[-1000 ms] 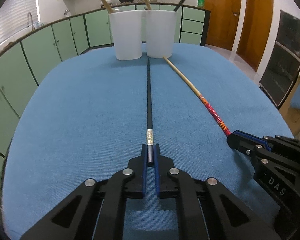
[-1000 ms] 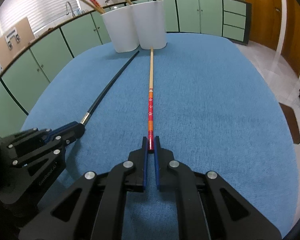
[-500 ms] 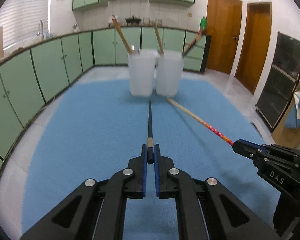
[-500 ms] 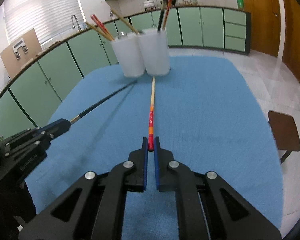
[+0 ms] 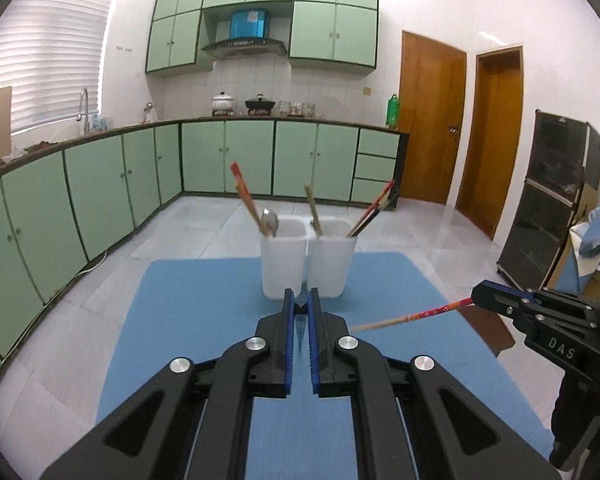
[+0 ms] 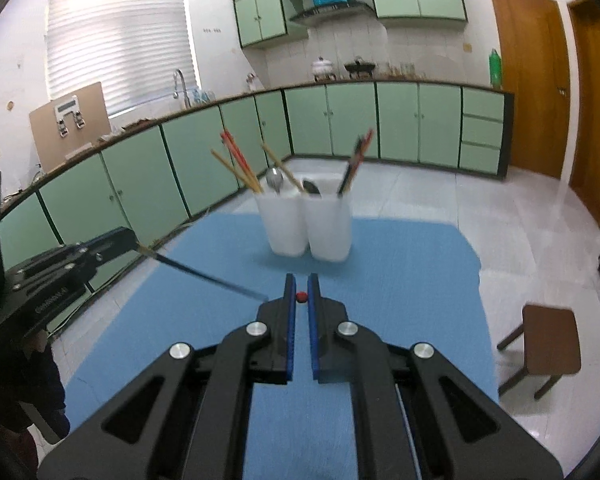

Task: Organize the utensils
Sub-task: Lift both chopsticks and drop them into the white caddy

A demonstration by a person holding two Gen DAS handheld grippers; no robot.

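The left hand-held gripper [image 5: 301, 307] is clamped tight on the butt of a black chopstick [image 6: 204, 276]; from its own camera only the dark end shows between the blue pads, while the right wrist view shows the shaft running out from it, clear of the table. The right hand-held gripper [image 6: 300, 295] is likewise pinched shut on the red end of a red-and-bamboo chopstick [image 5: 412, 317], whose pale tip slants out over the blue cloth of the table [image 5: 188, 312], not touching it as far as I can judge. Both sticks are held aloft, well short of the two white cups [image 5: 308, 268] that stand touching side by side at the far end of the cloth. The cups already hold several chopsticks and a spoon; which cup takes which kind is hard to tell through the blur.

The step in hand appears to be the carry: each stick is picked up and on its way to a cup. The next move calls for bringing each one above a cup, tipping it so the free tip points down into the opening, threading it past the utensils leaning there, and only then letting go
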